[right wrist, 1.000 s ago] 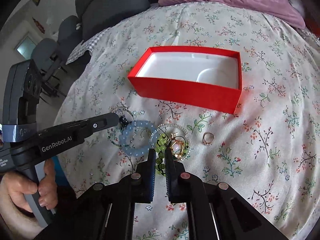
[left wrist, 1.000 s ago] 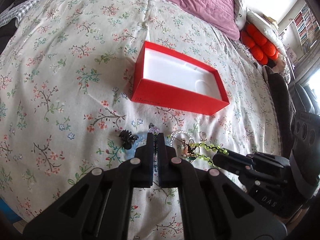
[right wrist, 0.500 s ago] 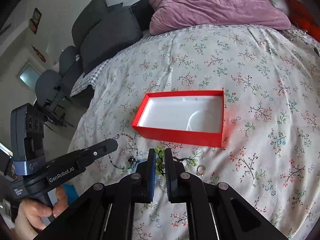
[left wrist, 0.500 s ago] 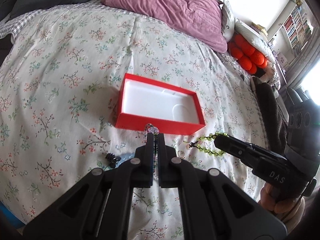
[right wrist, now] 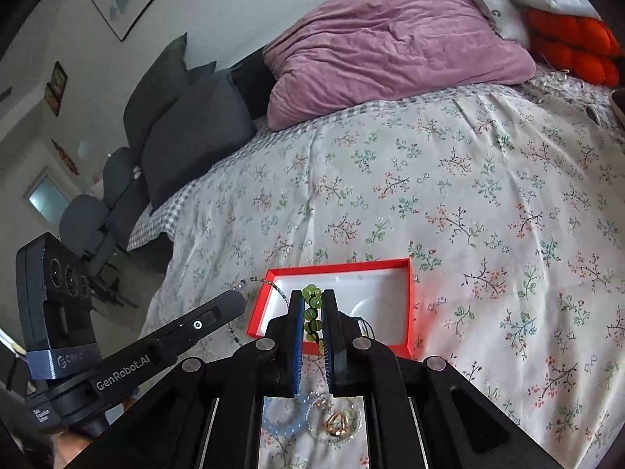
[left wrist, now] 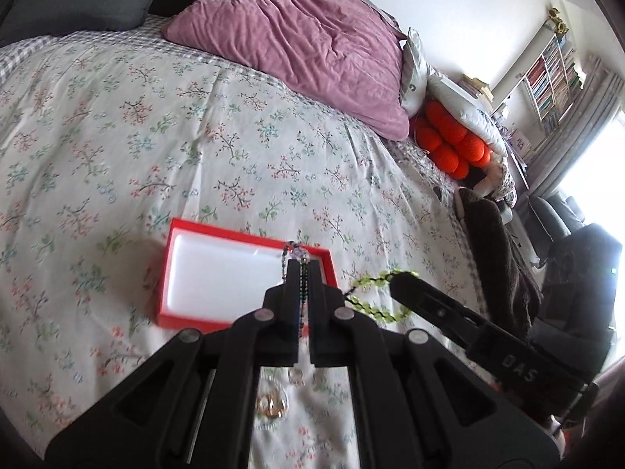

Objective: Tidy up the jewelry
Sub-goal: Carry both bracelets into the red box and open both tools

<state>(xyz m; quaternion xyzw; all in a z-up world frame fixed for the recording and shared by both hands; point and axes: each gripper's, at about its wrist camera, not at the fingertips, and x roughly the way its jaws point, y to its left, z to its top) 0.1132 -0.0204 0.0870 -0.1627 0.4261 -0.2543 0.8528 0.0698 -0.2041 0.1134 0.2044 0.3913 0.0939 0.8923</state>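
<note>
An open red box (left wrist: 167,273) with a white lining lies on the flowered bedspread. My left gripper (left wrist: 299,269) is shut on a dark beaded necklace (left wrist: 300,297) with a clear bead at the fingertips, held up in front of the box. My right gripper (right wrist: 312,299) is shut on a green bead bracelet (right wrist: 312,306), also lifted before the red box (right wrist: 340,265). Each gripper shows in the other's view: the right gripper (left wrist: 396,283) with the green bracelet (left wrist: 371,306) dangling, and the left gripper (right wrist: 236,301) with the necklace (right wrist: 265,282) looping off it.
On the bedspread below the grippers lie a pale blue bracelet (right wrist: 279,428), a clear bead bracelet (right wrist: 318,435) and gold rings (right wrist: 336,422). A purple pillow (left wrist: 312,43) and orange cushion (left wrist: 449,144) lie at the head. Grey pillows (right wrist: 187,136) mark the bed's left edge.
Both grippers have risen from the jewelry pile, each carrying its piece. The necklace and green bracelet left the bedspread. The box now looks smaller and lower in both views.
</note>
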